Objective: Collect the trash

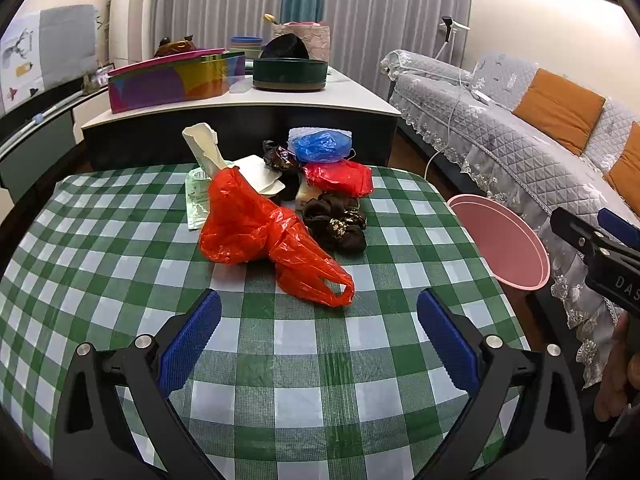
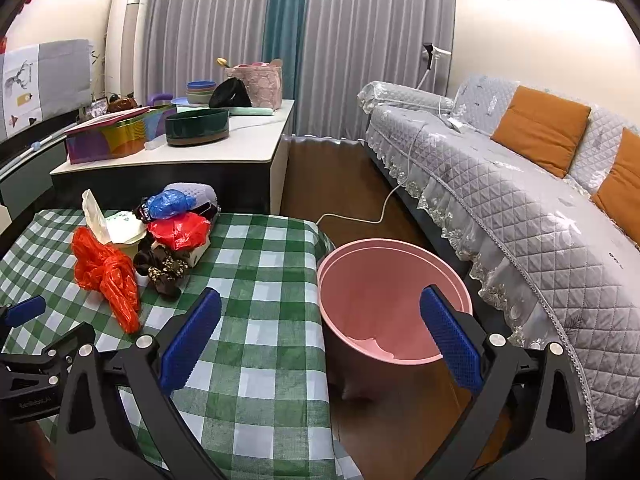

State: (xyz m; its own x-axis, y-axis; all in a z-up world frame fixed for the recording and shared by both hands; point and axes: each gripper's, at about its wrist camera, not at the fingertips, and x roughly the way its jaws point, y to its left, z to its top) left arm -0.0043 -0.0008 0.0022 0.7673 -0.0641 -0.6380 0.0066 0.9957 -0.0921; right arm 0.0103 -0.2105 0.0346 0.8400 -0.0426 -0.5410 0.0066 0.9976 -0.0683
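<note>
Lying crumpled on the green-checked tabletop (image 1: 120, 240), an orange bag (image 1: 260, 232) sits nearest the left gripper (image 1: 319, 320), its handles trailing toward the blue fingers (image 1: 192, 336). Those fingers are spread wide and hold nothing, hovering low over the cloth just short of the bag. Behind it the rest of the trash is heaped together: a red bag (image 1: 340, 178), a blue bag (image 1: 322, 145), a dark crinkled wrapper (image 1: 336, 222), a cream carton (image 1: 206, 148) and a pale green packet (image 1: 196, 200). The right gripper (image 2: 320, 322) hangs past the tabletop's right edge, fingers likewise parted and empty, pointing at a pink bin (image 2: 394, 300) on the floor beside the tabletop. A grey quilted sofa (image 2: 500, 200) with orange cushions runs along the right. Letters "DAS" show on the right gripper's body in the left view.
</note>
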